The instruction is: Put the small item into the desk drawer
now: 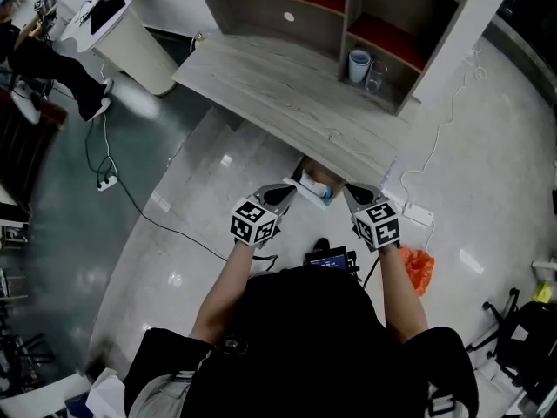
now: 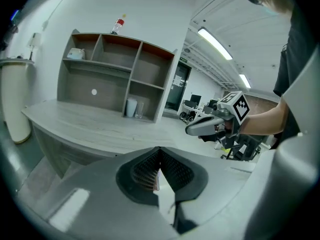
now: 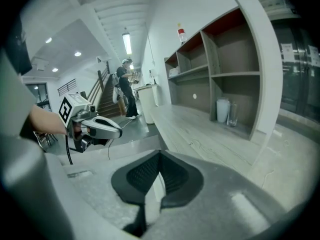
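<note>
I stand at a grey wooden desk (image 1: 287, 94). Under its front edge a drawer (image 1: 324, 174) stands open, and a small white and light-blue item (image 1: 313, 188) lies in it. My left gripper (image 1: 283, 195) hangs just left of the drawer and my right gripper (image 1: 352, 195) just right of it, both above the floor. In the left gripper view the left gripper (image 2: 160, 151) has its jaws together with nothing clearly between them, and the right gripper (image 2: 193, 130) shows beside it. The right gripper (image 3: 160, 155) is shut and empty in its own view, with the left gripper (image 3: 118, 132) at its left.
A shelf unit (image 1: 383, 24) on the desk holds a white cup (image 1: 359, 64) and a glass (image 1: 376, 77); a bottle (image 3: 182, 35) stands on top. A white pedestal (image 1: 130, 33) is at the desk's left end. A power strip (image 1: 418, 213), cables and an orange bag (image 1: 419, 268) lie on the floor.
</note>
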`<state>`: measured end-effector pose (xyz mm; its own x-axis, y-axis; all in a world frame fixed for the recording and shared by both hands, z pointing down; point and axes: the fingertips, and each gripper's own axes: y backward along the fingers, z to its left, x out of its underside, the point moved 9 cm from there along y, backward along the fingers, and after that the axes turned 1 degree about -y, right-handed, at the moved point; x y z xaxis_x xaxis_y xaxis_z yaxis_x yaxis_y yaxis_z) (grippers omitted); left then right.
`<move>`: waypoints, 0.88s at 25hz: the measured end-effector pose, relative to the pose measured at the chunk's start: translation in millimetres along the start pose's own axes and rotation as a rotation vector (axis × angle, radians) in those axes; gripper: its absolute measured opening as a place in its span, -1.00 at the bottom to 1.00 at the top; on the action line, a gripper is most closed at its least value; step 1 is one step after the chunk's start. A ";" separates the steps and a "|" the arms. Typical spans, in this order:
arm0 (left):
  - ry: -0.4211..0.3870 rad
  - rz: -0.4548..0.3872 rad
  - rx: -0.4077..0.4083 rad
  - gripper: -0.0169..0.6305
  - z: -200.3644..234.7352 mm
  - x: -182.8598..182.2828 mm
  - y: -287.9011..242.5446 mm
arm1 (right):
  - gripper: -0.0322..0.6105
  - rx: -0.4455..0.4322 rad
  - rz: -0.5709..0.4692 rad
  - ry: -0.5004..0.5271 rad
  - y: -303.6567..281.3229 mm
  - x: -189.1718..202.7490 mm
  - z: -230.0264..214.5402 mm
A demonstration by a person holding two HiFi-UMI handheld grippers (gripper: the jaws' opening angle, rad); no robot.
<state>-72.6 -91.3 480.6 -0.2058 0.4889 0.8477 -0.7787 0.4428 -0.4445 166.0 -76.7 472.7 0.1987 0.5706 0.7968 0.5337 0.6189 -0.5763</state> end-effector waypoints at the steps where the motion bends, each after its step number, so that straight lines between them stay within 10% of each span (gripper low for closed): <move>1: -0.025 0.010 0.014 -0.94 -3.0 0.5 1.0 | -0.89 0.017 -0.003 -0.006 1.5 1.0 2.8; 6: -0.130 0.058 0.079 -0.94 -17.1 13.5 17.2 | -0.89 0.068 -0.018 -0.026 6.1 5.7 35.4; 22: -0.115 0.049 0.122 -0.94 -37.7 71.9 87.7 | -0.89 0.125 -0.026 -0.064 37.9 49.4 131.3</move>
<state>-133.4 11.0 491.6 -0.3059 0.4154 0.8567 -0.8311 0.3224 -0.4531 88.2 45.8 466.4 0.1314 0.5840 0.8011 0.4310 0.6941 -0.5767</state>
